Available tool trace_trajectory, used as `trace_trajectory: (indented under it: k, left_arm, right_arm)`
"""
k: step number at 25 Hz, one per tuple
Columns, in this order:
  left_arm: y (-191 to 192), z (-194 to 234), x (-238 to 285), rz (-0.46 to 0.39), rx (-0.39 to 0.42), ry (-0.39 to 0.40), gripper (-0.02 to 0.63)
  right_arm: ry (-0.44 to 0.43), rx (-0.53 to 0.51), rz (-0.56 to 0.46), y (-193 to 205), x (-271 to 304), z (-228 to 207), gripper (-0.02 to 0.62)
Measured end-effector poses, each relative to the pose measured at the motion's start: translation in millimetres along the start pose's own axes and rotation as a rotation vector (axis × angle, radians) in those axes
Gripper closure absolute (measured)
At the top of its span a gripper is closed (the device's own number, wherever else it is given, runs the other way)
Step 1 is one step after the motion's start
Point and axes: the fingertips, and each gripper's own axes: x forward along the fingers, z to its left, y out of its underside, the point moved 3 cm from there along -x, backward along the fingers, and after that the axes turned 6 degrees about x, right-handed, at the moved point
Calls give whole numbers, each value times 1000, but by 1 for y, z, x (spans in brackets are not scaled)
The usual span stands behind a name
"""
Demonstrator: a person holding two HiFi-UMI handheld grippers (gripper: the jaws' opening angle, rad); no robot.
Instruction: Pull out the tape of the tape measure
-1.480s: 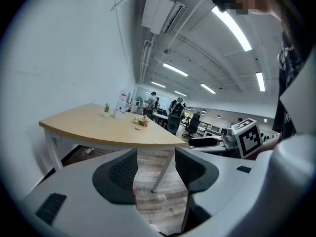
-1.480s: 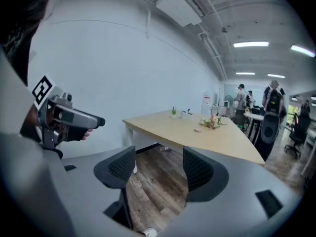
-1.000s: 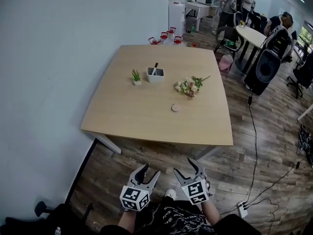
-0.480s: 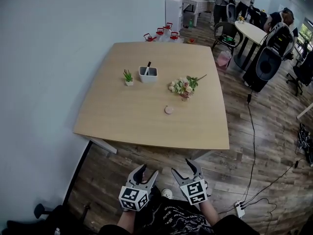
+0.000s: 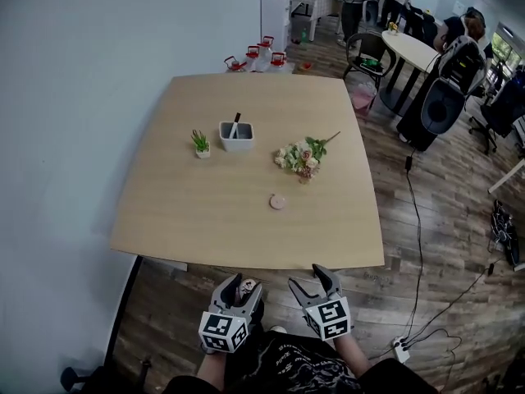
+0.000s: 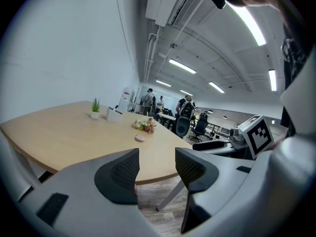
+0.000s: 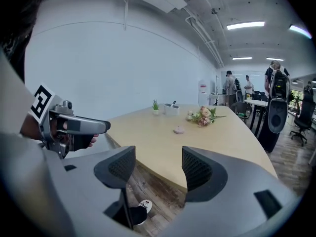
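Note:
A small round pink tape measure (image 5: 278, 201) lies flat on the light wooden table (image 5: 189, 220), a little right of the middle; it also shows far off as the tape measure (image 6: 140, 138) in the left gripper view and the tape measure (image 7: 178, 130) in the right gripper view. My left gripper (image 5: 244, 287) and right gripper (image 5: 313, 279) hover side by side just short of the table's near edge, over the floor. Both stand open with nothing between their jaws, as the left gripper (image 6: 157, 164) and the right gripper (image 7: 158, 169) show.
Beyond the tape measure lie a flower bunch (image 5: 299, 156), a white holder with a pen (image 5: 236, 135) and a tiny potted plant (image 5: 200, 143). A wall runs along the left. Right of the table are a black speaker (image 5: 441, 101), floor cables (image 5: 414, 220) and people around a round table (image 5: 414, 52).
The table has drawn closer in the head view. Both grippers now sit nearer its front edge, still open and level with each other.

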Motion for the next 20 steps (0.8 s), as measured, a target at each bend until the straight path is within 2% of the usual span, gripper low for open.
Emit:
trace_trajectory:
  k: [12,20]
  left_arm:
    - [-53,103,86,28,57,73,374]
    - [-63,139,122,64,111,178,374]
  right_arm:
    - [108,81,49,-55,106,-26,295]
    - [182,130,81,-69,145,-29,295]
